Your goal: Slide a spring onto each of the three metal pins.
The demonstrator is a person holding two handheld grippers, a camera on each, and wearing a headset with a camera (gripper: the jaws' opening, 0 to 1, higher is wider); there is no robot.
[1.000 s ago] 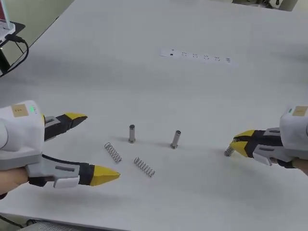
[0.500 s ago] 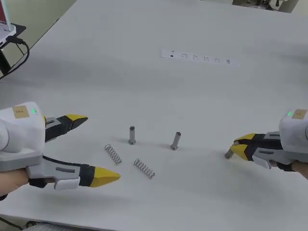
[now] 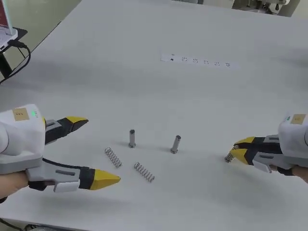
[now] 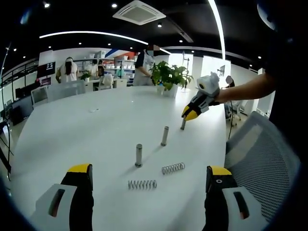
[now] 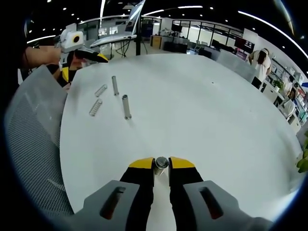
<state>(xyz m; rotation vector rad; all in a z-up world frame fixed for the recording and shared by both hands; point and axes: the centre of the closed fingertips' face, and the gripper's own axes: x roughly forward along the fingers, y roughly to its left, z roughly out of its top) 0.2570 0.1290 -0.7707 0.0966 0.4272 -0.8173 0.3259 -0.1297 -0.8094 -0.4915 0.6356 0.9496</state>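
Right gripper (image 3: 235,150) narrowly pinching the spring (image 3: 229,156) | we're aiming it straight down the pin (image 5: 161,161) | left gripper (image 3: 95,149) gaping, loose springs (image 3: 113,157) ahead

Head view: above the near edge, looking forward and down across the white table (image 3: 144,86), at middle range.
Left gripper view: low over the tabletop, facing along its wide-set jaws toward the far right gripper (image 4: 187,114).
Right gripper view: low, tight on the spring (image 5: 160,163) between its tips, facing the left gripper (image 5: 83,66).
Shared by all three: two upright pins (image 3: 132,137) (image 3: 176,144) and two loose springs (image 3: 113,157) (image 3: 144,172).
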